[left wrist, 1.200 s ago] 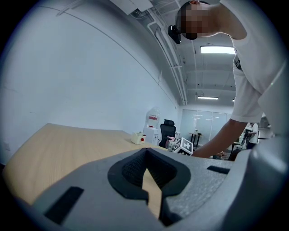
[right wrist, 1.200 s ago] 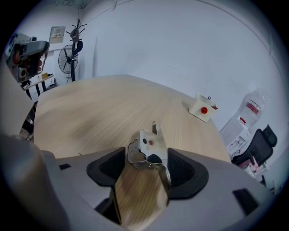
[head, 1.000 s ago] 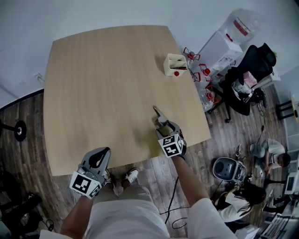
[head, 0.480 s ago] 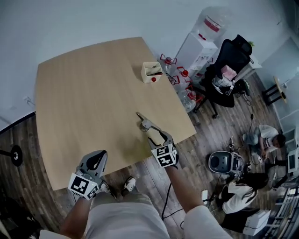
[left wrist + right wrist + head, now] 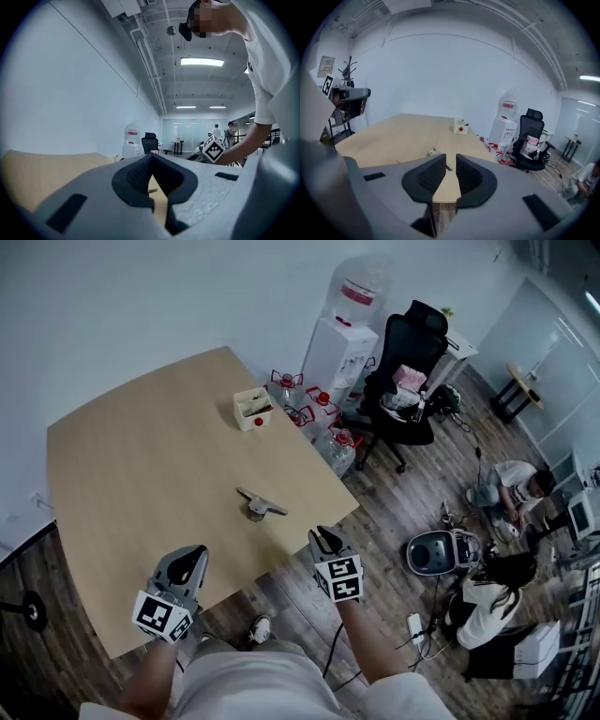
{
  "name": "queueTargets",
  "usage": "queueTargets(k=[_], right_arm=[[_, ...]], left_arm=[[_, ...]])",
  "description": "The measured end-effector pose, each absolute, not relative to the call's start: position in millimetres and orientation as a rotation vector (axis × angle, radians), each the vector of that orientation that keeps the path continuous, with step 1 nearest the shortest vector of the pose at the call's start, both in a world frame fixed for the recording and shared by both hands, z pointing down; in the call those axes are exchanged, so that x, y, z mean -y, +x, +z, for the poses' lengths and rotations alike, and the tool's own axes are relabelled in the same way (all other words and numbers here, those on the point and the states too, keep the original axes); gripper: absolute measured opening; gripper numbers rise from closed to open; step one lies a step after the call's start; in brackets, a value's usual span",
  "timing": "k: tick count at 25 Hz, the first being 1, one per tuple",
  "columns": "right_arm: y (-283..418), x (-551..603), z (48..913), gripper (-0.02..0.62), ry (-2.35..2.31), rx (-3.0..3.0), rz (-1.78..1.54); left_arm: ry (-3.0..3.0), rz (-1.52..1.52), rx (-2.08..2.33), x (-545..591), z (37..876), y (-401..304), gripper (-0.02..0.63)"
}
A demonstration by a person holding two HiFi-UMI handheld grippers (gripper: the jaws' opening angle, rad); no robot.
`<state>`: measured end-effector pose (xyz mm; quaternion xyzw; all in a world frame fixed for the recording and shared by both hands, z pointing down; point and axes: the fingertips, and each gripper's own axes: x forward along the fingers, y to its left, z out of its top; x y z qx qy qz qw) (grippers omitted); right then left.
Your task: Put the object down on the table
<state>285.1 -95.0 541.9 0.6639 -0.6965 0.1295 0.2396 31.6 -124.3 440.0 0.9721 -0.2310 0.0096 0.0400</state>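
A small metal object with a flat bar across its top (image 5: 258,505) lies free on the pale wooden table (image 5: 141,474), near the front right edge. It shows small in the right gripper view (image 5: 433,152), beyond the jaws. My right gripper (image 5: 323,540) hangs off the table's edge, drawn back from the object. Its jaws (image 5: 450,159) are closing, with a narrow gap and nothing between them. My left gripper (image 5: 192,561) is held over the near edge, its tips (image 5: 151,158) touching and empty.
A cream box with a red item (image 5: 252,409) sits at the table's far right edge. Beyond it on the floor are water bottles (image 5: 309,418), a water dispenser (image 5: 349,329) and a black office chair (image 5: 412,371). People sit on the floor at right (image 5: 511,488).
My right gripper has let go of the metal object and pulled back off the table edge. The object now lies alone. The head view has swung round.
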Motion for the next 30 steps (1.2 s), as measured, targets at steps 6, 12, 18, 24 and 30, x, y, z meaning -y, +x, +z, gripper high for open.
queueTargets(k=[6, 12, 18, 24, 30], right_arm=[[333, 51, 494, 0.002, 2.063, 1.906, 0.366], [363, 22, 446, -0.002, 2.205, 1.931, 0.342], [367, -8, 390, -0.002, 2.325, 1.948, 0.232], [355, -29, 344, -0.002, 2.405, 1.953, 0.136], [344, -42, 324, -0.002, 2.486, 1.924, 0.068]], left_arm=[[3.03, -0.005, 0.675, 129, 412, 51, 0.005], [3.072, -0.08, 0.691, 138, 379, 59, 0.005], [3.127, -0.18, 0.707, 141, 338, 50, 0.005], [3.119, -0.231, 0.783, 149, 313, 14, 0.005], [3.116, -0.182, 0.874, 154, 316, -18, 0.005]])
